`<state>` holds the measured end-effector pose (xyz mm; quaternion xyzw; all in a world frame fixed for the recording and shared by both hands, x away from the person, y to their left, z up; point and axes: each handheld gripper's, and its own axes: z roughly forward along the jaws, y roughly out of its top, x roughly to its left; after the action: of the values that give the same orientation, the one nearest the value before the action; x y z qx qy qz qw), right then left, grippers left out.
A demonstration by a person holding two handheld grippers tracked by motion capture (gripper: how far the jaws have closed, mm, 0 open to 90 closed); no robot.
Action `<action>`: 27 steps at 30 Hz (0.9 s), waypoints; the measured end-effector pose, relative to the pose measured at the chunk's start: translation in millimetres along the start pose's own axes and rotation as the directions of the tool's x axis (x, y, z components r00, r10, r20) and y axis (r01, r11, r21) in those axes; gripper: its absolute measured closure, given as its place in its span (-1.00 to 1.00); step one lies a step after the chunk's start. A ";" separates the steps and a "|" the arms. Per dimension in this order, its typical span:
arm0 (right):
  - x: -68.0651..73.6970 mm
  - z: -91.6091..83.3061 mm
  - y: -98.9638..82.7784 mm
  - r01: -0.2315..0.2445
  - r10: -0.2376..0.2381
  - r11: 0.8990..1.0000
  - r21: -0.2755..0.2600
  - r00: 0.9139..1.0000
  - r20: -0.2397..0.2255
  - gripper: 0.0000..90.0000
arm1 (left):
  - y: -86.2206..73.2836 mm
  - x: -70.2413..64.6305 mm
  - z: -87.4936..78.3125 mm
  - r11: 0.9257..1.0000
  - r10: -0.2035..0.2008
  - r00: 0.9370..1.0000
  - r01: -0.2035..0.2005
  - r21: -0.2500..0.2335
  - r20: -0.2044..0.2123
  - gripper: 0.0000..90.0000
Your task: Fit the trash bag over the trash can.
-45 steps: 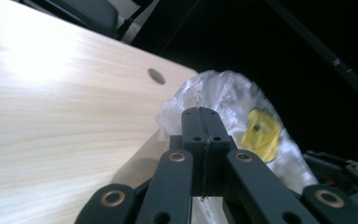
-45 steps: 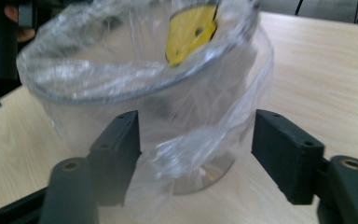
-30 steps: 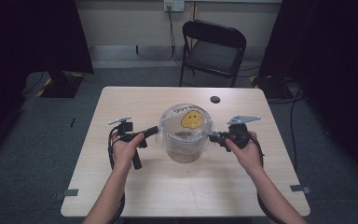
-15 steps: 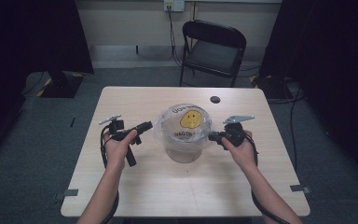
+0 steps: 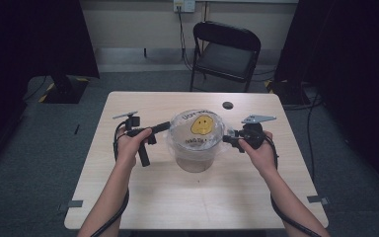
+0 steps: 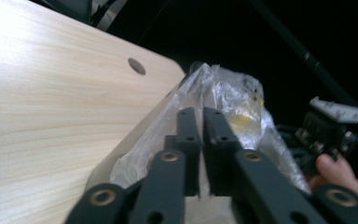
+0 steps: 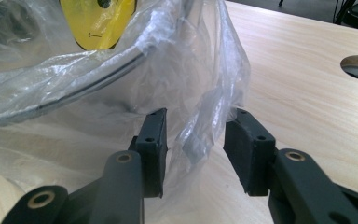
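Note:
A pale round bucket (image 5: 195,160) stands mid-table, lined with a clear plastic bag (image 5: 197,129) that bears a yellow smiley print. My left gripper (image 5: 165,126) lies level at the bag's left rim. Its jaws have just closed and stand shut (image 6: 201,112), with crumpled bag film (image 6: 233,93) bunched at their tips. My right gripper (image 5: 227,139) is at the bag's right side. Its jaws (image 7: 196,126) have just been opening and stand apart. A loose fold of the bag (image 7: 74,74) hangs between them, and the pads do not press it.
The light wooden table (image 5: 153,197) has a round cable hole (image 5: 227,105) behind the bucket. A black folding chair (image 5: 224,54) stands beyond the far edge. The right hand and its gripper (image 6: 335,126) show past the bag in the left gripper view.
The left hand drew away to the left, then came back right to the bag's rim. The right hand stayed at the bag's right side.

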<state>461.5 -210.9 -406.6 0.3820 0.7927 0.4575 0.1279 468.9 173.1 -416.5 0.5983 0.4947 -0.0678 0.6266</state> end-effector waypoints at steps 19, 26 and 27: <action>-19.0 25.3 3.8 -0.059 0.060 0.998 0.019 0.997 -0.057 0.59 | 10.1 22.1 28.9 0.999 0.009 0.981 -0.002 0.036 -0.193 1.00; -26.8 37.6 -9.4 -0.095 0.098 0.994 0.045 0.992 -0.074 0.61 | -7.2 40.0 27.2 0.997 0.002 0.976 0.016 0.081 -0.218 1.00; -27.1 38.4 -11.7 -0.097 0.100 0.994 0.044 0.992 -0.074 0.61 | -8.7 40.8 25.2 0.996 0.001 0.977 0.017 0.082 -0.214 1.00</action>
<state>495.3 -209.7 -441.3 0.4052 0.7864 0.4614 0.0670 497.0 170.9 -456.2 0.6258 0.5586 -0.0263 0.5438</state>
